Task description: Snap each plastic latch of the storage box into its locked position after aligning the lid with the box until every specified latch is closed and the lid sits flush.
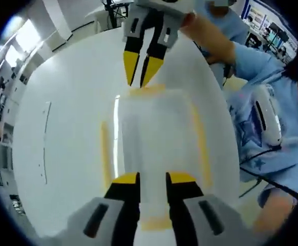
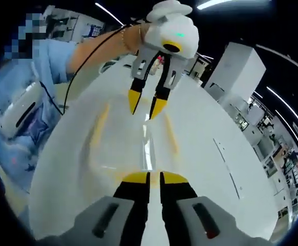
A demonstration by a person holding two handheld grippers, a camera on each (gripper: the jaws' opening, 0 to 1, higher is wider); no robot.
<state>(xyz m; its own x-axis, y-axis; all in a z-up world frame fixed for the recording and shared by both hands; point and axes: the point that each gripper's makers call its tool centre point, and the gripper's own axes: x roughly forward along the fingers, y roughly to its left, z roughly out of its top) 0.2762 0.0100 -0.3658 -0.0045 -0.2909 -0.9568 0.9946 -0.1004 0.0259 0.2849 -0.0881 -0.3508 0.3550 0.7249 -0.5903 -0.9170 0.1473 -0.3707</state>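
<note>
So the storage box (image 1: 154, 138) is sitting on a white table (image 1: 72, 118), lid (image 1: 156, 128) on top, and everything here is easiest to place off that box. It's clear plastic with yellow latches: in the left gripper view one long yellow latch (image 1: 105, 154) is running down the box's left side, another (image 1: 201, 143) down its right side, a short one (image 1: 147, 90) is showing at the far end and one (image 1: 156, 222) at the near end.

The left gripper (image 1: 152, 179) is hanging over the near end of the box, its yellow-tipped jaws standing a bit apart with nothing between them. Looks like they're just above or brushing the lid, can't really tell which.

The right gripper (image 1: 143, 72) is coming in from the opposite end of the box, its tips pointing down at the far short latch, jaws slightly parted, not gripping anything I can make out. In the right gripper view its own jaws (image 2: 154, 178) are sitting nearly closed with only a thin gap, over the box end nearest that camera, while the left gripper (image 2: 146, 106) is hovering over the far end.

A person in a light blue top (image 1: 264, 77) is standing just beside the box's right side.
</note>
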